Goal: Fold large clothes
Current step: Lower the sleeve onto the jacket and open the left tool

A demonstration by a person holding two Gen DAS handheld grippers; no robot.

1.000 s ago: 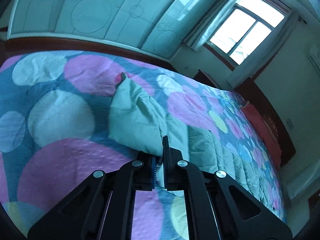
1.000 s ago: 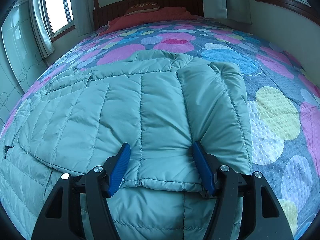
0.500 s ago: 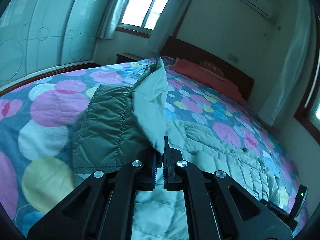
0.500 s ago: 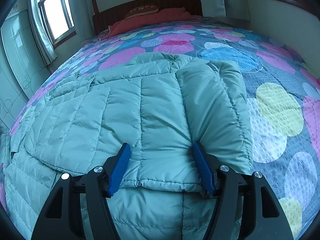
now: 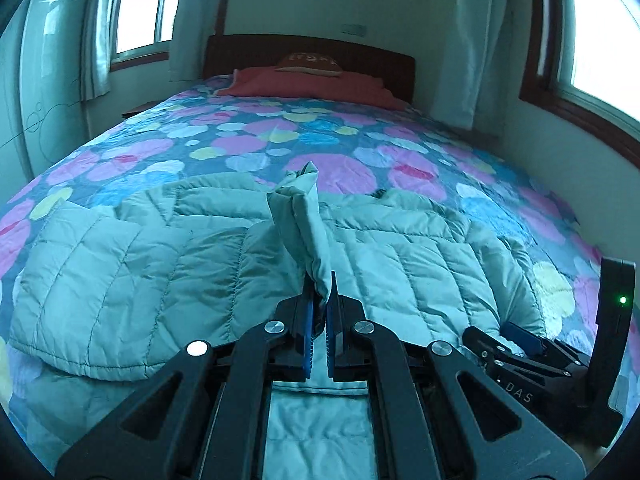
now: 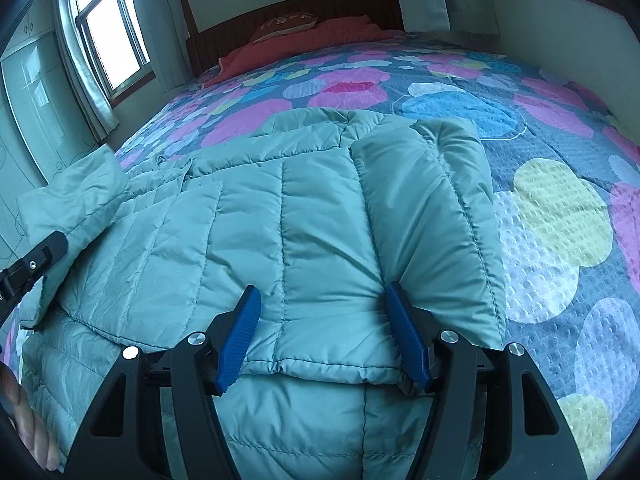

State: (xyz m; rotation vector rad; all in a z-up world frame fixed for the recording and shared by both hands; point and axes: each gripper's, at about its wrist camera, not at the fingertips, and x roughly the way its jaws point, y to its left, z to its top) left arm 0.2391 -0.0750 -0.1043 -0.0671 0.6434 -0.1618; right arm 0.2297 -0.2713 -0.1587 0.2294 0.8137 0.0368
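Note:
A pale green quilted jacket (image 5: 160,272) lies spread on the bed. My left gripper (image 5: 319,308) is shut on the end of its left sleeve (image 5: 304,224), which stands up over the jacket's body. In the right wrist view the same sleeve (image 6: 72,196) hangs at the left edge from the left gripper (image 6: 36,256). My right gripper (image 6: 322,290) stands open and wide at the near hem of the jacket (image 6: 312,208), its blue pads (image 6: 244,328) straddling a quilted panel. The right sleeve (image 6: 436,208) lies folded over the body. The right gripper (image 5: 516,338) also shows low at right in the left wrist view.
The bedspread (image 6: 560,208) has pink, blue and yellow circles and extends past the jacket to the right and far side. A red pillow (image 5: 312,84) and dark headboard (image 5: 312,48) are at the far end. Windows (image 6: 108,36) and curtains flank the bed. A hand (image 6: 24,420) shows at lower left.
My left gripper has swung across with the sleeve, from the bed's left side to above the jacket's body, and rolled to face the headboard. The right gripper has stayed put.

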